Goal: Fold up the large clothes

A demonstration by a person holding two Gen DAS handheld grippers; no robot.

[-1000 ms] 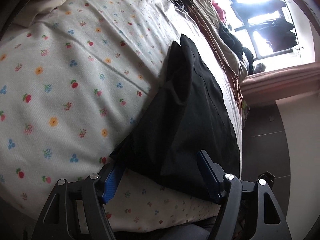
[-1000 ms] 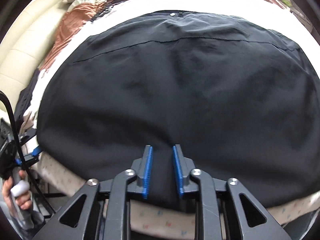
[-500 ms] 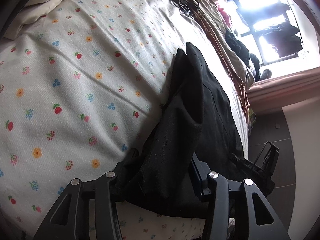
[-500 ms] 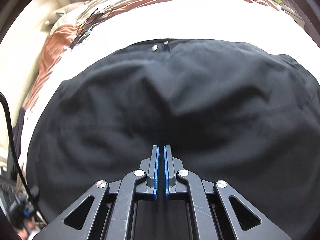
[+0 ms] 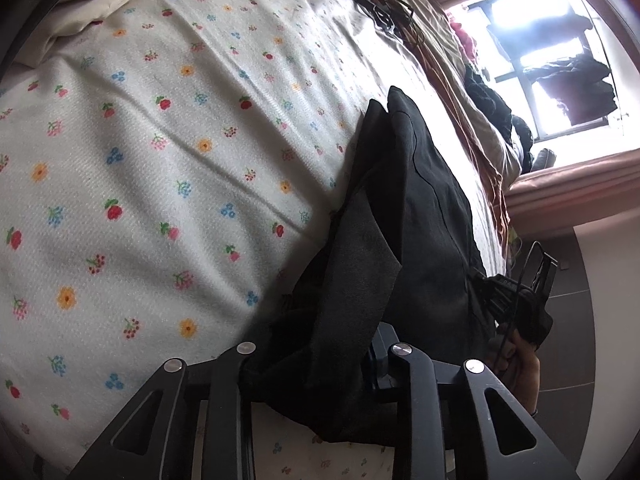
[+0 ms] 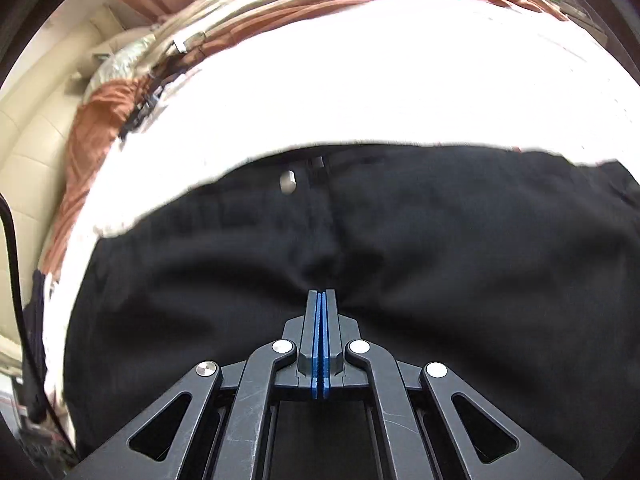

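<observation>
A large black woven garment [image 5: 416, 216], apparently trousers with a metal button [image 6: 287, 181] and a fly at the waistband, lies on the white flower-printed bed sheet [image 5: 160, 160] near the bed's edge. The left gripper [image 5: 316, 364] has just been closing, and a thick bunched fold of the cloth sits between its jaws, seemingly clamped. The right gripper [image 6: 321, 320] has its blue pads pressed together; its tip meets the cloth, though whether a pinch is caught is hard to say. The fabric looks soft, limp and fairly light, so it will sag and crease; hems, corners and waistband offer the firmest hold.
</observation>
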